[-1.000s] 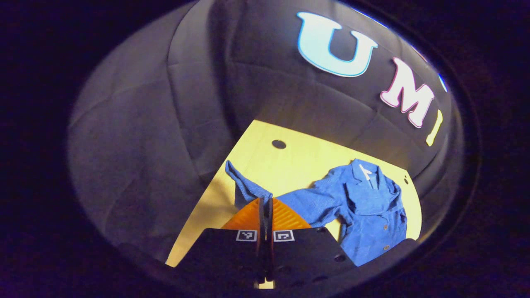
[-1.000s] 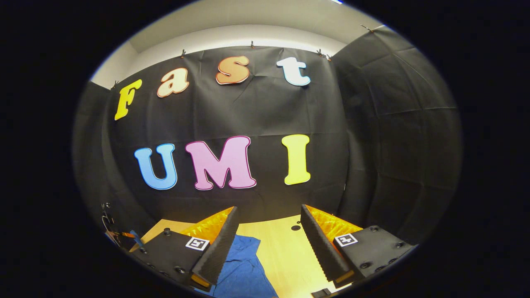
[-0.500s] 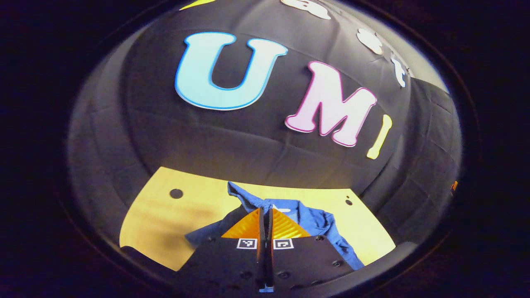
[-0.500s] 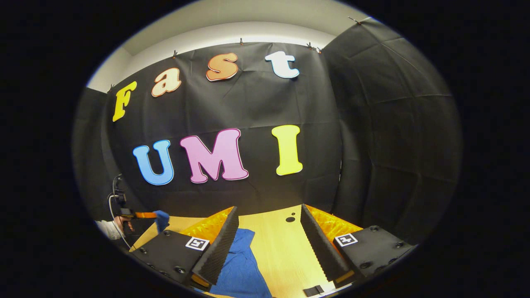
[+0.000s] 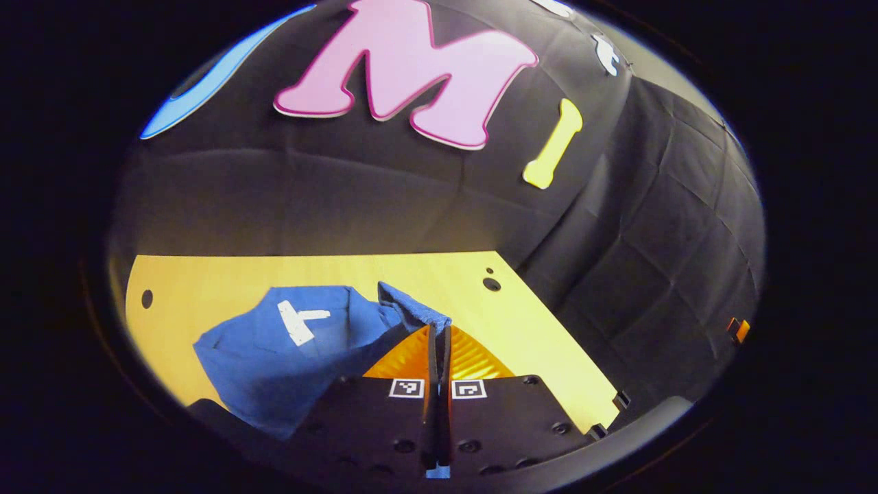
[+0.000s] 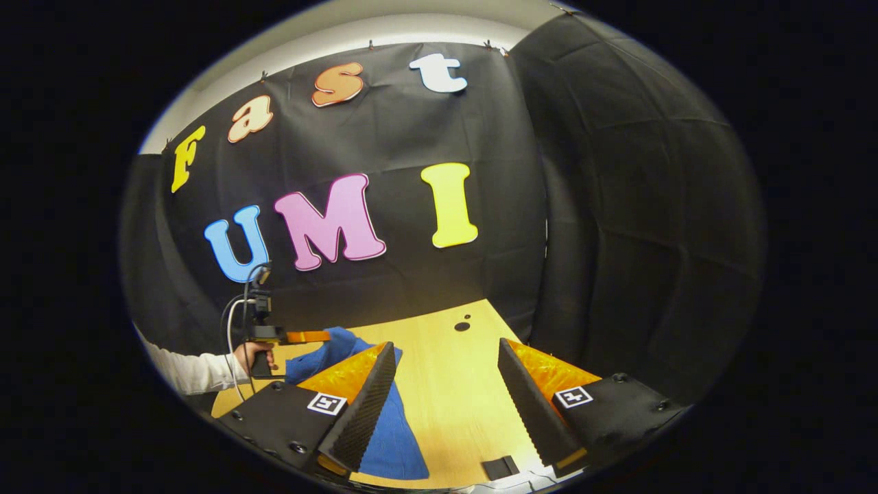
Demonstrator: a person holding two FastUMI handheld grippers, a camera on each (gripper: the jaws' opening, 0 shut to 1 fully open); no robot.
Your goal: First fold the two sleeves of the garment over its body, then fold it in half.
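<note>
Your left gripper [image 5: 439, 336] is pinched tight on the blue sleeve [image 5: 411, 312], held above the garment [image 5: 288, 350] on the yellow table [image 5: 521, 336]. The left gripper view shows the white collar label [image 5: 296, 321]; the right gripper view instead shows your hand [image 6: 255, 357] and white cuff [image 6: 188, 370]. Your right gripper [image 6: 446, 398] stands wide, holding nothing. The garment's near hem is cut off. Bare table lies right of it.

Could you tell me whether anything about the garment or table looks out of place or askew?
Nothing stands out. The blue garment lies rumpled on the wooden table, one sleeve lifted in the left gripper, as mid-fold would look. The right gripper hangs open.
</note>
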